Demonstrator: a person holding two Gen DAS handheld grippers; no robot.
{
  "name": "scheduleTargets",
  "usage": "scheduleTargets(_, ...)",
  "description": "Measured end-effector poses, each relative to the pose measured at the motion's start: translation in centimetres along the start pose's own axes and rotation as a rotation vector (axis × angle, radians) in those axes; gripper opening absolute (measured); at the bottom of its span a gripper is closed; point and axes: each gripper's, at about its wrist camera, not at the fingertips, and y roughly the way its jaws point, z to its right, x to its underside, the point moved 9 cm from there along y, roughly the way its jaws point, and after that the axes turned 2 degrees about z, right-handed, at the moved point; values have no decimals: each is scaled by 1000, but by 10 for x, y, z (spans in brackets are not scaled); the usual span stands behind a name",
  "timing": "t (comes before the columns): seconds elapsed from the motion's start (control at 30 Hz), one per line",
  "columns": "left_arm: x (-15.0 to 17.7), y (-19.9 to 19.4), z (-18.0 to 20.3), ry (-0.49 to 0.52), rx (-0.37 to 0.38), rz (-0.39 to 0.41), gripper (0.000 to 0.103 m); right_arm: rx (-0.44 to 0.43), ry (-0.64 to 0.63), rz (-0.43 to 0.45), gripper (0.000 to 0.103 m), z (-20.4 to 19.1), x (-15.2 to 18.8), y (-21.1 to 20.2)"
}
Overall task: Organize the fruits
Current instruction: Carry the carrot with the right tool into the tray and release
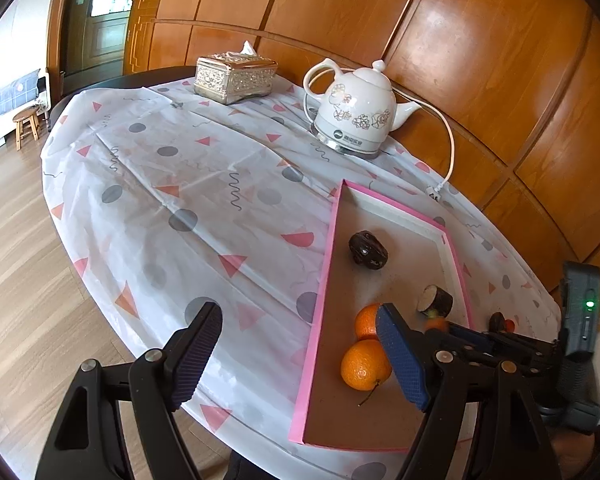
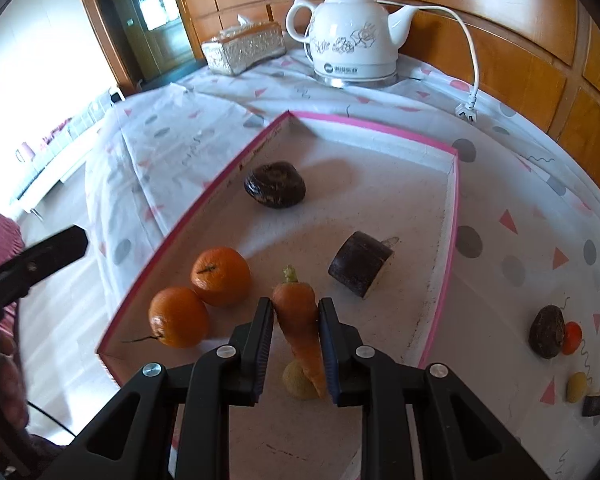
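A pink-rimmed tray (image 2: pixel 452 216) holds two oranges (image 2: pixel 220 276) (image 2: pixel 178 318), a dark round fruit (image 2: pixel 275 190), a dark cut piece (image 2: pixel 360 264) and a small yellow fruit (image 2: pixel 298 382). My right gripper (image 2: pixel 296 340) is shut on a carrot (image 2: pixel 300 320) just above the tray floor. My left gripper (image 1: pixel 296 356) is open and empty, with one finger over the tablecloth and one over the tray (image 1: pixel 314 336), beside the oranges (image 1: pixel 364 364).
A white kettle (image 2: pixel 350 36) with its cord and plug (image 2: pixel 466 112), and a silver tissue box (image 2: pixel 244 50), stand at the table's back. Right of the tray lie a dark fruit (image 2: pixel 546 332), a small red one (image 2: pixel 572 336), a yellow one (image 2: pixel 577 387) and a dark piece (image 2: pixel 594 404).
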Motion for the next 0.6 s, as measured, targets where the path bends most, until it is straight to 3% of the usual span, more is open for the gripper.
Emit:
scheduleTargets(0.3,2,-1,7,23,5,-3,80,21,-23,-1,23,-3,4,3)
scheduleTargets(0.6,4,-3,13,45,13,-2,80,53,-17,69,23,-1,7,-25)
